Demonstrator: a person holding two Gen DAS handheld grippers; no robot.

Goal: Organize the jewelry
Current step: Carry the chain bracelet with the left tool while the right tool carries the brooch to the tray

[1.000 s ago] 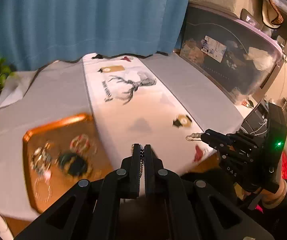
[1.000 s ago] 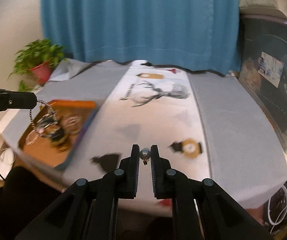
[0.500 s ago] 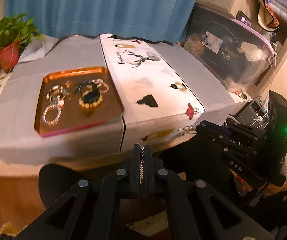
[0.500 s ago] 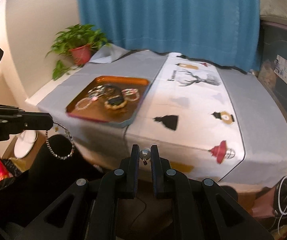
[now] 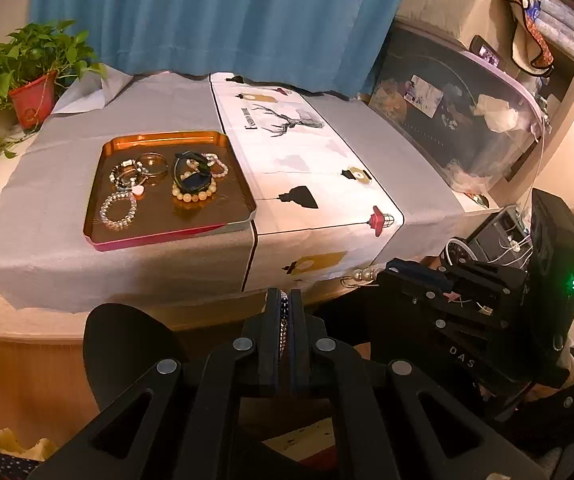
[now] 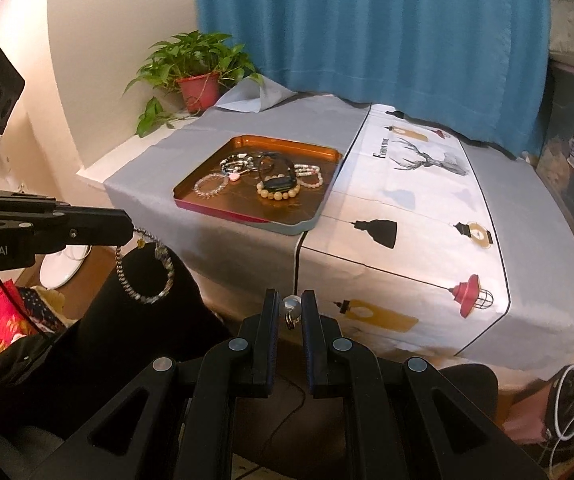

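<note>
Holding one piece each, we have both grippers pulled back off the table, below its front edge, so the jewelry hangs free in the air instead of dragging on the cloth. Our left gripper has its jaws pressed nearly together on a chain bracelet; in the right view the bracelet dangles from the jaws in a loop, over a dark lap. Our right gripper has its jaws a little apart, just the width of the earring pinched between them: a silvery ball with a small ring under it. In the left view, the beads and hook stick out past the gripper's tips.

We judge both pieces are bound for the tray, which sits on the grey cloth left of the white runner, well apart from both grippers. It already carries several bracelets: a clear one near its front, an amber one with a dark band lying on it, and others tangled behind.

Between us and the tray stands the table's front edge and the overhanging cloth, so each piece must rise before it goes forward. The tray's raised rim could snag the dangling loop. A plant stands at the far left corner, and a clear bin lies to the right, neither in the path.
</note>
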